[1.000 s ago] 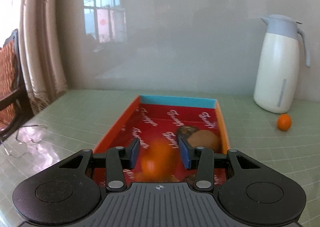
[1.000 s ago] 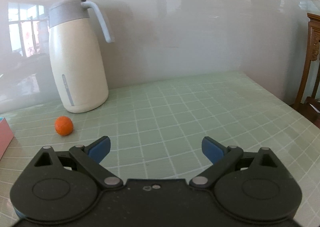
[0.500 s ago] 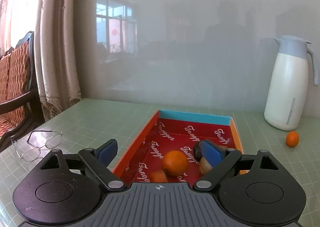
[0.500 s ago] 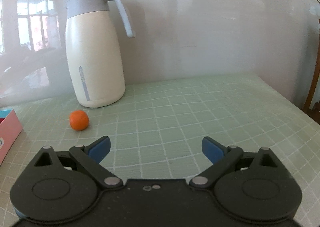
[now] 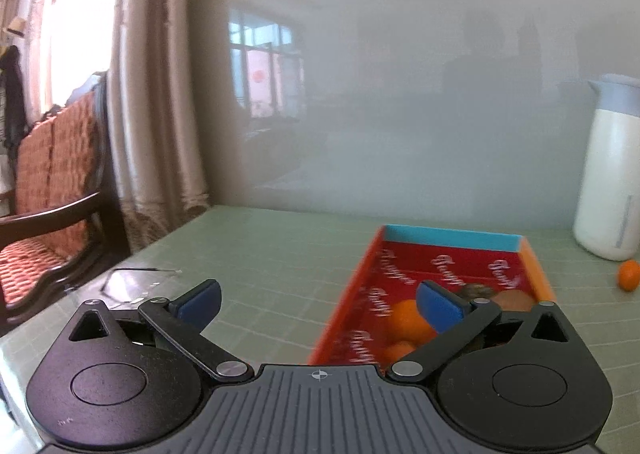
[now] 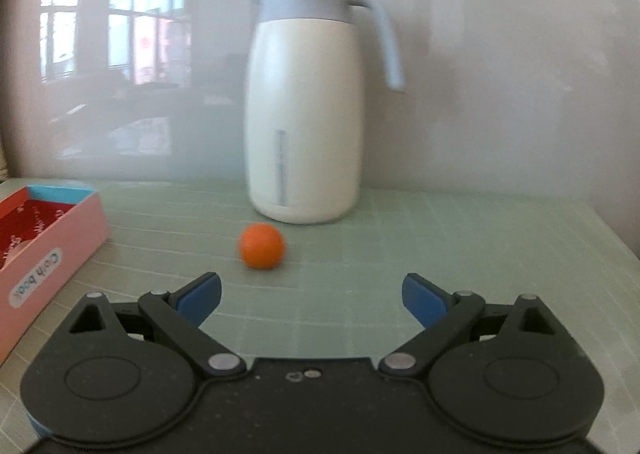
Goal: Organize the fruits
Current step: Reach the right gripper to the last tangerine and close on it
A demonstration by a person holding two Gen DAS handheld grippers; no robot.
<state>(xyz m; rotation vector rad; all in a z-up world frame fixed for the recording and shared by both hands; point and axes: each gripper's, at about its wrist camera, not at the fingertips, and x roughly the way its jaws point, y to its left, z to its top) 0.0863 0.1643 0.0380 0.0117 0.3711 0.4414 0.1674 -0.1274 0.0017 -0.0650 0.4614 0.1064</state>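
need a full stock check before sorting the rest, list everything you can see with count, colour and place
shallow cardboard box: one, red inside with a blue end wall, pink outside, on the table
fruit in the box: at least two orange ones, plus a brownish one; some hidden
small loose orange fruit: one, on the table before the jug
tall thermos jug: one, cream with grey lid and handle, by the wall
wire-framed spectacles: one, table's left edge
wooden chair: one, orange cushions
left gripper: black, blue pads, jaws just opened, empty
right gripper: same, jaws open

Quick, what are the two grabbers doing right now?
Left gripper: open, empty, jaws just opened.
Right gripper: open, empty, the orange ahead of it.
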